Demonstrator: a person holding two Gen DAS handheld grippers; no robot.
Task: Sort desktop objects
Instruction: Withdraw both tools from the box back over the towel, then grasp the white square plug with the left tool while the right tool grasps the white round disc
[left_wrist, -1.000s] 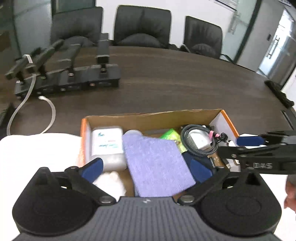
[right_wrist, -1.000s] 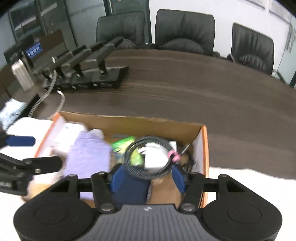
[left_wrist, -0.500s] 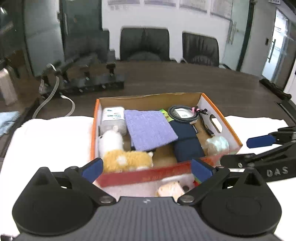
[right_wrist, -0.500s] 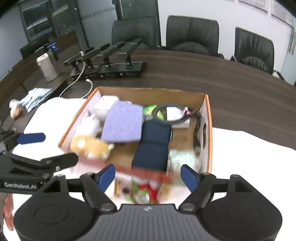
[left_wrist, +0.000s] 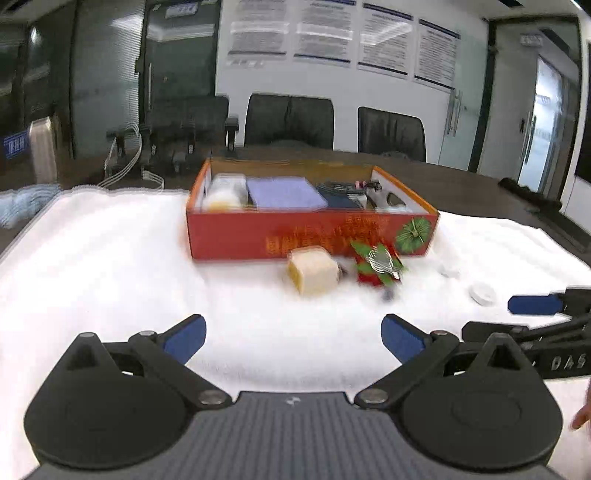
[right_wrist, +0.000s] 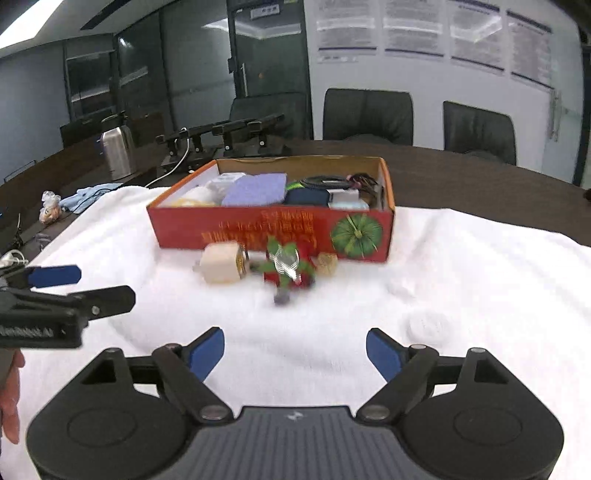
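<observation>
A red cardboard box (left_wrist: 310, 236) (right_wrist: 273, 230) stands on a white cloth (left_wrist: 110, 266) (right_wrist: 461, 266), filled with a purple cloth (left_wrist: 282, 192) (right_wrist: 256, 189), a coiled cable, dark pouches and other items. In front of it lie a beige block (left_wrist: 313, 270) (right_wrist: 221, 263) and a red-and-green packet (left_wrist: 378, 264) (right_wrist: 286, 267). Small white caps (left_wrist: 482, 293) (right_wrist: 428, 325) lie to the right. My left gripper (left_wrist: 293, 334) is open and empty, low over the cloth, well short of the box. My right gripper (right_wrist: 295, 349) is likewise open and empty.
A dark conference table (right_wrist: 480, 184) carries the cloth. A row of black devices with cables (right_wrist: 221, 142) and a steel kettle (right_wrist: 118, 149) stand at the back left. A blue rag (right_wrist: 85, 195) lies left. Black chairs (right_wrist: 369, 114) line the far side.
Both grippers have pulled back and down from above the box to low over the cloth in front of it. The box now shows its red front wall.
</observation>
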